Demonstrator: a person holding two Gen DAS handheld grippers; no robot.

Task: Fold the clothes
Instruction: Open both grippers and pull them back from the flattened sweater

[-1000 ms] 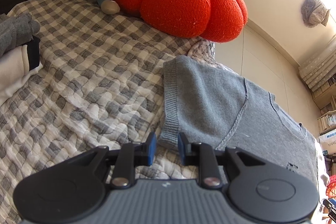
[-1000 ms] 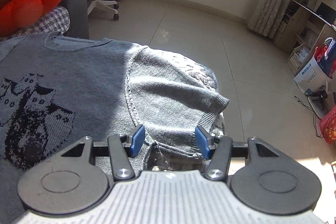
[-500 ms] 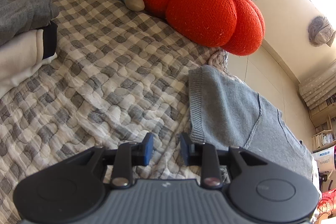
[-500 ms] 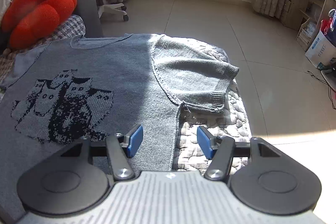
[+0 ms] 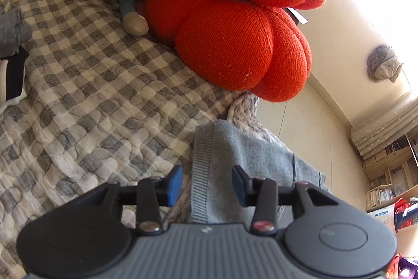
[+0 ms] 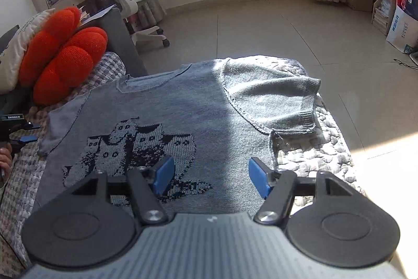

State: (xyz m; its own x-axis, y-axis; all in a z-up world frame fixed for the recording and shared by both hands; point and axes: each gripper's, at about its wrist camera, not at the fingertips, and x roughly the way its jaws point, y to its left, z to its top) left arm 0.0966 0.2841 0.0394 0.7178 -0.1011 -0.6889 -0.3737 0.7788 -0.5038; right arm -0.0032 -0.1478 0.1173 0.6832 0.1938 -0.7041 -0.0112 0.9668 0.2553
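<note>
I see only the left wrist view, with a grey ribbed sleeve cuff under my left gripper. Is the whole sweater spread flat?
Observer: Yes. The grey knitted sweater lies flat, front side up, with a dark knitted picture on its chest.
Operator: Where is the other sleeve?
Observer: The other short sleeve is spread outward in sunlight on the quilted bed cover, not folded in.
Operator: Is the right gripper holding anything?
Observer: No. The right gripper is open above the sweater's lower part. Its jaws have just been opening, like those of the left gripper.
</note>
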